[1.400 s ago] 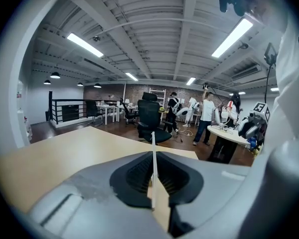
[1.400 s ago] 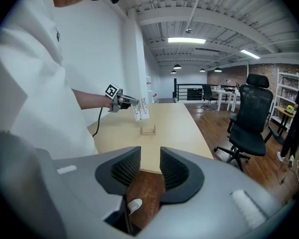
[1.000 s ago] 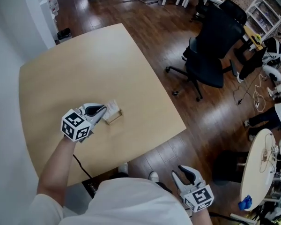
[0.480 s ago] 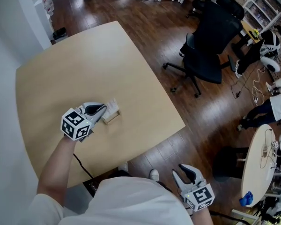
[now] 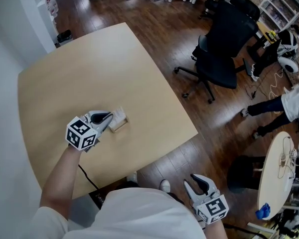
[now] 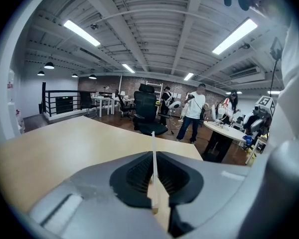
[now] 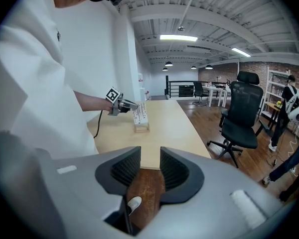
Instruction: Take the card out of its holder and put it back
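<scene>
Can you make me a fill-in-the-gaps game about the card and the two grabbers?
The left gripper has its jaws ___ on the card.
The card stands in a wooden holder on the ___.
The right gripper has its jaws ___, with nothing between them.
Missing words: shut, table, open.

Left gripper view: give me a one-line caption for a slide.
Left tongs shut on the card, seen edge-on, with the pale table and a black office chair beyond.
</scene>
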`<state>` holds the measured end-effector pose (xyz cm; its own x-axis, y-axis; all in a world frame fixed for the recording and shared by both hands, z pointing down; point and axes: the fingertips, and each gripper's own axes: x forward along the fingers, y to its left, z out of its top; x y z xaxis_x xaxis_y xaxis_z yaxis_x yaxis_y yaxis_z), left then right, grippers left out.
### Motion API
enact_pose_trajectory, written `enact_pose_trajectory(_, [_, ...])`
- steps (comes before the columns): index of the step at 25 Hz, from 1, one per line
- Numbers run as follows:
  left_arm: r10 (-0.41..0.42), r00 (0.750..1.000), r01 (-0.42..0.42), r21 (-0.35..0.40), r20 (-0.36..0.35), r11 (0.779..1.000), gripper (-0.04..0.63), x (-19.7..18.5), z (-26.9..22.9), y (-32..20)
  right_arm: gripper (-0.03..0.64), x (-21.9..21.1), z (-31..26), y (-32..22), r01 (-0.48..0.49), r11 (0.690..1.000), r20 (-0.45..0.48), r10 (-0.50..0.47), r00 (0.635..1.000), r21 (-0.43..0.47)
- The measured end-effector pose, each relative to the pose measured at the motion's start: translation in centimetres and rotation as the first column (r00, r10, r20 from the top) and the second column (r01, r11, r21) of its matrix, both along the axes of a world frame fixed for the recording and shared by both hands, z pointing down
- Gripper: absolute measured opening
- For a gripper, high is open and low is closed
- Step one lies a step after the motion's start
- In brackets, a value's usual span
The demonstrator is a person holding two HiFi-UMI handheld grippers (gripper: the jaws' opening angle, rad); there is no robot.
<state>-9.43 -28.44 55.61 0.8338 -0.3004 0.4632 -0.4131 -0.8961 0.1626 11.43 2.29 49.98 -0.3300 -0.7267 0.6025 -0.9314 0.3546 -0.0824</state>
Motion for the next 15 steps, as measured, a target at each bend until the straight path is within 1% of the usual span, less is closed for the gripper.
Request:
enact_pose_trajectory(6, [0.009, 1.000, -0.009, -0.014, 0.019, 1.000, 0.015, 0.3, 1.8, 0.0, 0.126, -0.4, -0.1, 0.2, 0.009, 1.000, -0.004, -0.009, 1.000, -0.006])
enact_pose_trajectory(15, [0.031, 0.999, -0.030, -0.029, 0.040, 0.999, 0.017, 0.6, 3.9, 0.5, 0.126, -0.2, -0.2, 1.0, -0.004, 1.000, -0.011, 0.004, 1.000, -0.024])
